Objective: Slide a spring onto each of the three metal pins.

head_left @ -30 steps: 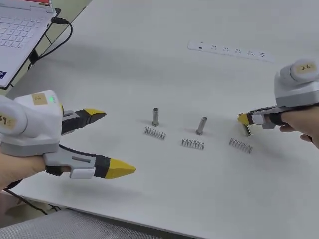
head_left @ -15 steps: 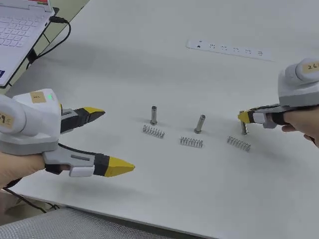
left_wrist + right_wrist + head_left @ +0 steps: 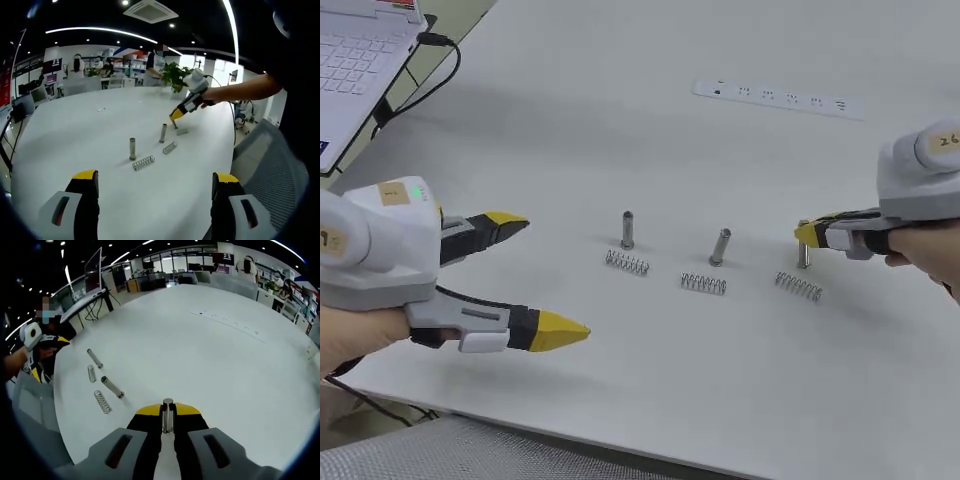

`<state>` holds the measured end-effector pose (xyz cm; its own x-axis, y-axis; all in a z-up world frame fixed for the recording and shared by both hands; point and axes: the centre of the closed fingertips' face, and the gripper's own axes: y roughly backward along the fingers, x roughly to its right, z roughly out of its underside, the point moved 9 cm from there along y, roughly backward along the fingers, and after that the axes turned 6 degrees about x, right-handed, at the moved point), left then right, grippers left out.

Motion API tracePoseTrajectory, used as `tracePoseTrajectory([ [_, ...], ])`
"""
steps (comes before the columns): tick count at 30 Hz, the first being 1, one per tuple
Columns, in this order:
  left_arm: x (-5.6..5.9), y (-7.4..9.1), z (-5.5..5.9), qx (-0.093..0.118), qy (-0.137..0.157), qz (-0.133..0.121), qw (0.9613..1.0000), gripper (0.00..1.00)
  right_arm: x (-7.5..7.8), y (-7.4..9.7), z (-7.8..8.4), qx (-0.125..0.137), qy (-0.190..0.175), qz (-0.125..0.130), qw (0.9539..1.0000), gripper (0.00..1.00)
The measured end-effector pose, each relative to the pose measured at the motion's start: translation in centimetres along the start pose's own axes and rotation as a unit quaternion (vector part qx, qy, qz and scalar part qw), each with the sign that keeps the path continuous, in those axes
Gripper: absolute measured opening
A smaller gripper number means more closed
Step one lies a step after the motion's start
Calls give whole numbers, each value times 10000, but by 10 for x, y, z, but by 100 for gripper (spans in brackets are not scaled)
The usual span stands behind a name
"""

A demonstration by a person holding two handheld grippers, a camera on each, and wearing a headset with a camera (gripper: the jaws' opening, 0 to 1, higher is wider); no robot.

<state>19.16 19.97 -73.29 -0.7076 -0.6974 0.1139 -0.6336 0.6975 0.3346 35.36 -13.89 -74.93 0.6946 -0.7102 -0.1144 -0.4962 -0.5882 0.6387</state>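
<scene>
- The left gripper (image 3: 536, 277), white and grey with yellow-tipped jaws, hovers over the near-left part of the white worktop (image 3: 650, 400); its jaws stand wide apart and hold nothing.
- In the left gripper view the same gripper (image 3: 155, 177) points across the worktop at the pins, well short of them.
- The right gripper (image 3: 807, 236) reaches in from the right, its jaws clamped on the upper part of the right pin (image 3: 804, 257), a short grey metal cylinder.
- In the right gripper view this pin (image 3: 167, 416) sits pinched between the two yellow jaw tips, its rounded end in sight.
- The right pin stands roughly upright with its lower end at the worktop.
- The left pin (image 3: 627, 229) stands upright and free on the worktop.
- The middle pin (image 3: 720, 247) stands free too, tilted a little to the right.
- Three small silver coil springs lie flat, one just in front of each pin: the left spring (image 3: 627, 262), the middle spring (image 3: 704, 284) and the right spring (image 3: 799, 287).
- None of the springs is on a pin.
- A long white power strip (image 3: 780, 100) lies farther back on the worktop, well apart from the pins.
- A white laptop (image 3: 355, 60) sits at the far-left edge, with a black cable (image 3: 432, 84) plugged into its side.
</scene>
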Motion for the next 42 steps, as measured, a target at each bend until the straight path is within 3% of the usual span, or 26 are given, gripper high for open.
tracePoseTrajectory([
  [33,4,-3,2,-11,44,56,10000,91,-10,22,17,400,278,169,9987,6],
  [42,5,-3,1,-5,36,56,10000,90,-16,24,21,392,706,221,9965,6],
])
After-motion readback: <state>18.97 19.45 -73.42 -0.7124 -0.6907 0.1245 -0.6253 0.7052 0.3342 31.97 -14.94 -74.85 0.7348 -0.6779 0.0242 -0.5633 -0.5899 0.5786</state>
